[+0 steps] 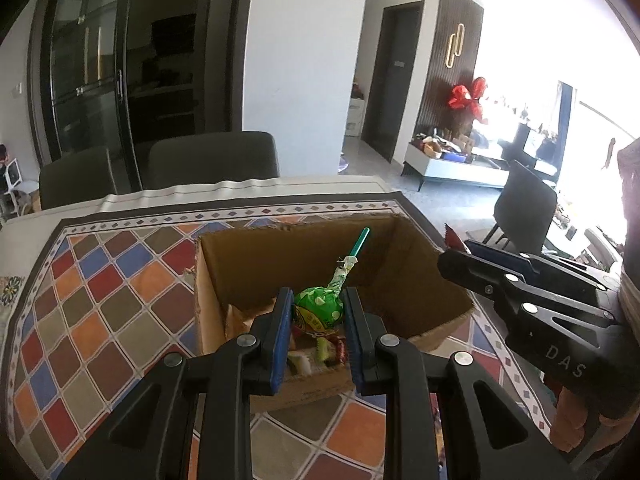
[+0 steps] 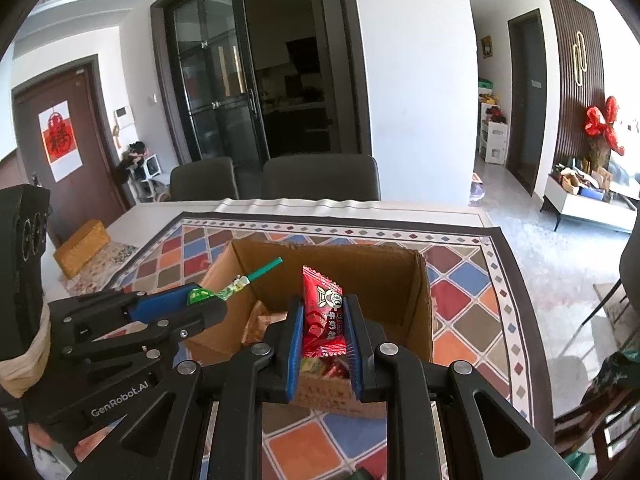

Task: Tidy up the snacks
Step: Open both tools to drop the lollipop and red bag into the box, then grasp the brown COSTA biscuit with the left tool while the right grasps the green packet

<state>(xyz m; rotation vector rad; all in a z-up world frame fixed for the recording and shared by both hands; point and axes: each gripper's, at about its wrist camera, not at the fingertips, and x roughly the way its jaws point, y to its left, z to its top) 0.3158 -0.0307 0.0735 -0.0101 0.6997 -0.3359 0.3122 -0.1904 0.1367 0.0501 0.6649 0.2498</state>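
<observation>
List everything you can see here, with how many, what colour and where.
Lollipop: one, green wrapper, green stick, in the left gripper over the box.
Candy packet: one, red, in the right gripper over the box.
Cardboard box: one, brown, open, on the tablecloth, more wrapped snacks inside.
Tablecloth: one, multicoloured diamonds, covering the table.
Chairs: two, dark grey, at the table's far side.
Tissue box: one, yellow, far left on the table.
Left gripper: black, blue pads, shut.
Right gripper: black, blue pads, shut.
</observation>
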